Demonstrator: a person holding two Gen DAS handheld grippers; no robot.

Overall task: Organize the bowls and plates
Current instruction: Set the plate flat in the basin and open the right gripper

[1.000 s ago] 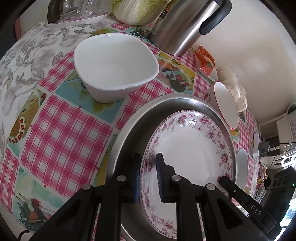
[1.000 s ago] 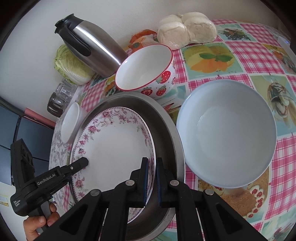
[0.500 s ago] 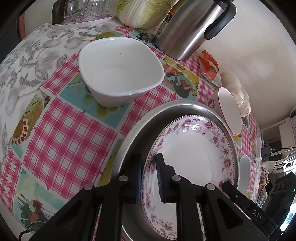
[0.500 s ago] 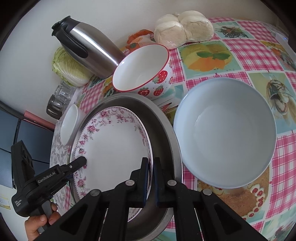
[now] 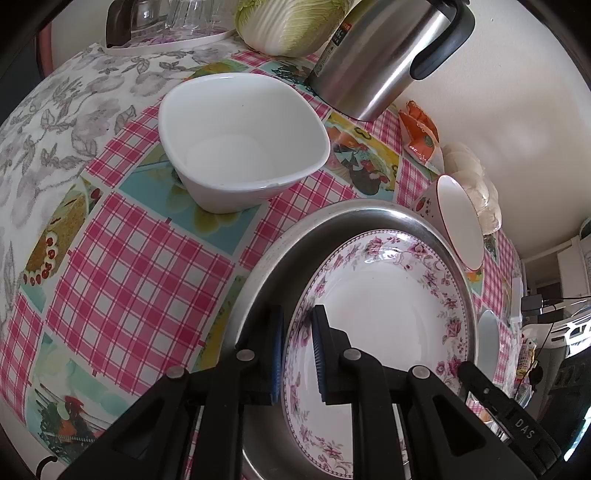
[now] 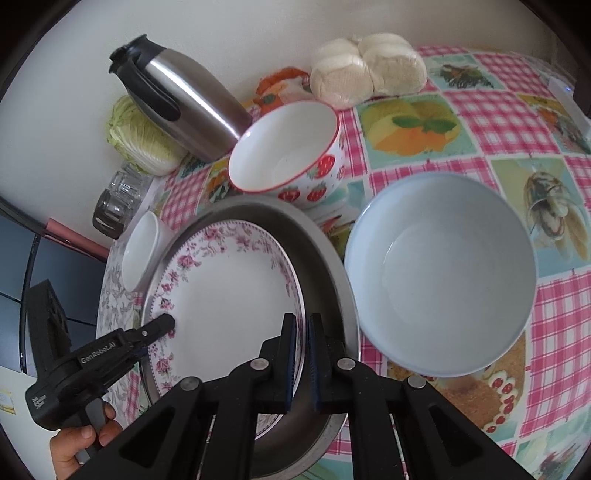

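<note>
A white plate with a pink floral rim [image 5: 384,317] [image 6: 229,295] lies inside a round steel tray [image 5: 354,214] [image 6: 321,258]. My left gripper [image 5: 297,354] is shut on the plate's left rim; it also shows in the right wrist view [image 6: 168,323]. My right gripper [image 6: 302,356] is shut on the plate's right rim. A white squarish bowl [image 5: 243,140] stands left of the tray. A strawberry bowl [image 6: 291,151] stands behind the tray. A large pale blue bowl [image 6: 443,273] stands to its right.
A steel thermos [image 5: 384,55] [image 6: 181,99] and a cabbage [image 5: 291,22] stand by the wall. Glasses on a tray [image 5: 166,22], white buns [image 6: 365,70] and an orange packet [image 5: 421,133] are at the back. The checked tablecloth [image 5: 129,266] covers the table.
Both grippers and the plate have shifted slightly; the plate looks a little raised in the tray. Both grips are unchanged.
</note>
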